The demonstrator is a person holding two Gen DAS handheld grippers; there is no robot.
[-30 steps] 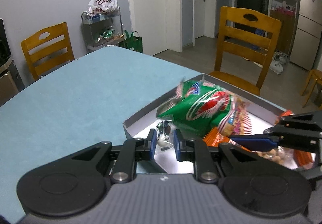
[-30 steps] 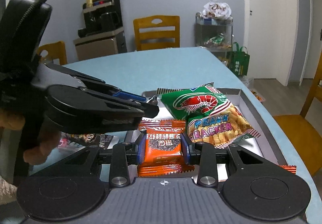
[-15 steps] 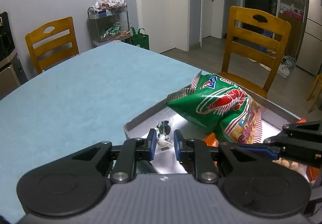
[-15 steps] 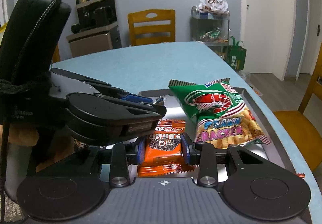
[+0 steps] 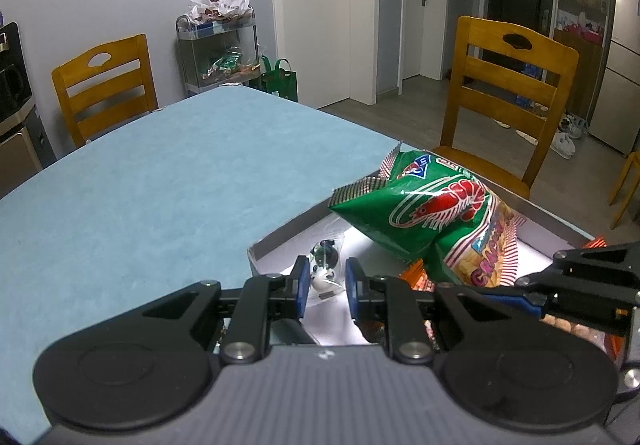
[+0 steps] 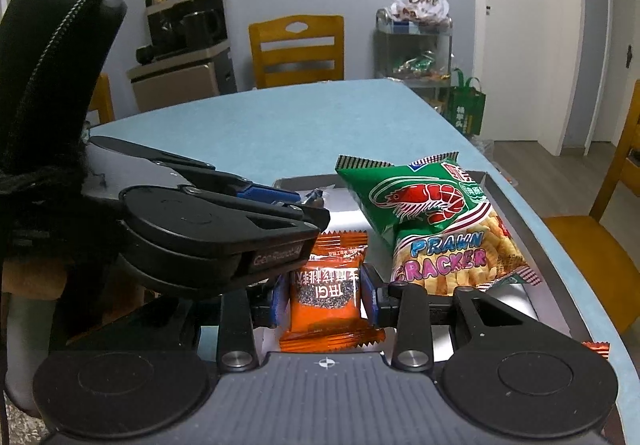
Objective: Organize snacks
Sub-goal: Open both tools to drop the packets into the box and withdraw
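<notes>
The right gripper (image 6: 325, 299) was clamped on a small orange foil snack packet (image 6: 326, 291), held just above the shallow grey cardboard tray (image 6: 516, 205), likely so it could be set in a free spot. The left gripper (image 5: 325, 281) pinched a tiny clear-wrapped panda sweet (image 5: 325, 273) over the tray's near corner (image 5: 276, 241). Beyond both, the puffy green prawn cracker bag (image 6: 432, 217) lay propped inside the tray, leaving the near floor open.

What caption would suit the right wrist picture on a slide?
Right claw grips an orange snack packet over the grey tray, beside a green prawn cracker bag.
</notes>
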